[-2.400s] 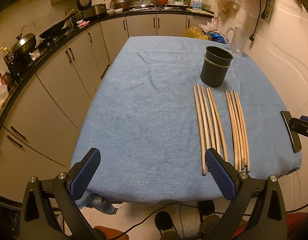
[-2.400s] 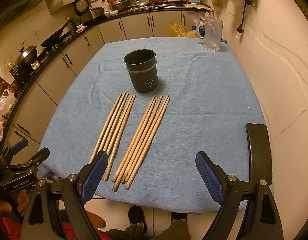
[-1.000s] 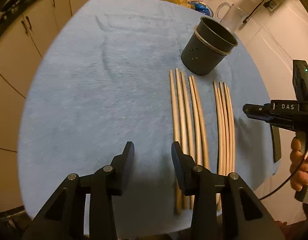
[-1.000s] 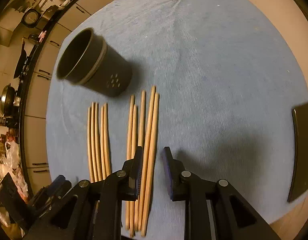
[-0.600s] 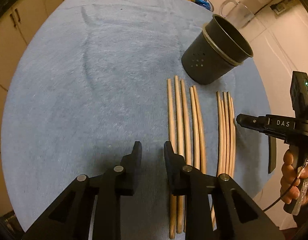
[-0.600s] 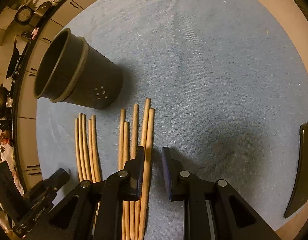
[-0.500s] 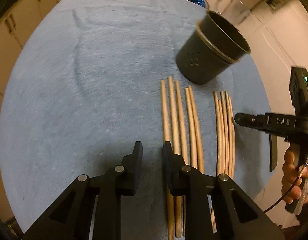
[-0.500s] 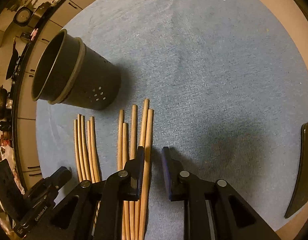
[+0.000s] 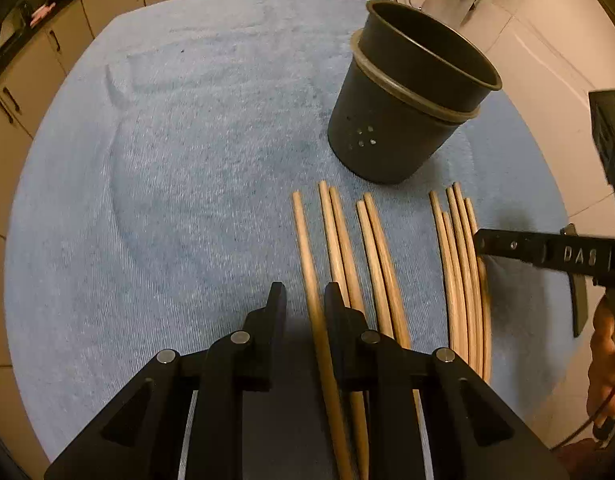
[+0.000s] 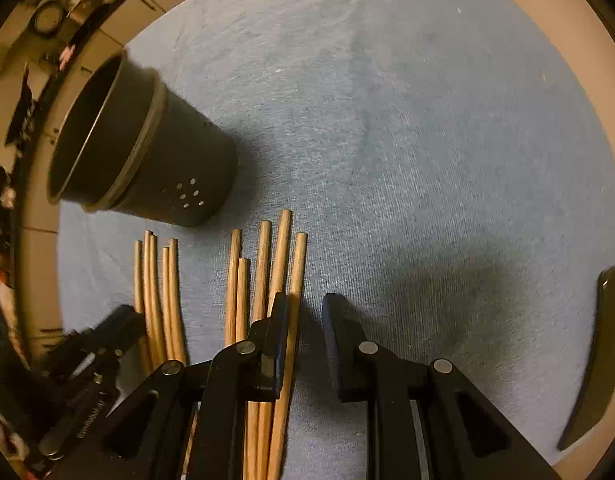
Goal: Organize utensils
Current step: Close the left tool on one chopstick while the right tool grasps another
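Left wrist view: left gripper (image 9: 305,300), jaws just narrowed, straddles the leftmost chopstick (image 9: 307,256), pads not pressing.
Right gripper (image 10: 305,308): slightly parted, outermost chopstick (image 10: 296,276) between.
Holder (image 9: 403,108): 1 o'clock, upright.

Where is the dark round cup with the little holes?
The dark round perforated cup stands upright on the blue cloth, just beyond the far tips of the wooden chopsticks.

chopsticks' (image 9: 335,364) near ends hidden behind hand-held gripper (image 9: 304,300), blurred counter (image 10: 47,20)
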{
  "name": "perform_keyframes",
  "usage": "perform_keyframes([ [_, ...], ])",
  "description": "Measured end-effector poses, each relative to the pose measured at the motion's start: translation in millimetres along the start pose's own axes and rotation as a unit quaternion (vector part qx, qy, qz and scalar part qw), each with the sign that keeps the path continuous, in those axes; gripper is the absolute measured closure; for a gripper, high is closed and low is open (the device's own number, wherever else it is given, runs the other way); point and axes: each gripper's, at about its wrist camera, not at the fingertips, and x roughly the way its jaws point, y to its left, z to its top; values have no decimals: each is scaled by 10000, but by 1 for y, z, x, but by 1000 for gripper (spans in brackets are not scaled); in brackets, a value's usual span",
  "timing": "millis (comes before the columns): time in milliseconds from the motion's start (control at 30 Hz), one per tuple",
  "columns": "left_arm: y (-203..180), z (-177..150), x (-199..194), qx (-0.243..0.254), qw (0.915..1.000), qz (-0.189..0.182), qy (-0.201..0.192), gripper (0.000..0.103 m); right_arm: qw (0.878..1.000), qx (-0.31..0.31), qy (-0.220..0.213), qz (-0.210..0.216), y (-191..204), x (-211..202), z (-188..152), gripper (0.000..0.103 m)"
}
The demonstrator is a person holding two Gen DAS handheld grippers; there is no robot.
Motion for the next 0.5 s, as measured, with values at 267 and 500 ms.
perform_keyframes([
  [267, -12, 11, 3, 52, 9993, 367, -88, 97, 9949, -689, -150, -724, 32, 6, -9, 95],
  [500, -2, -6, -22, -287, 9968, -21, -748, 97, 9987, -152, -463, 135, 2, -16, -11, 97],
])
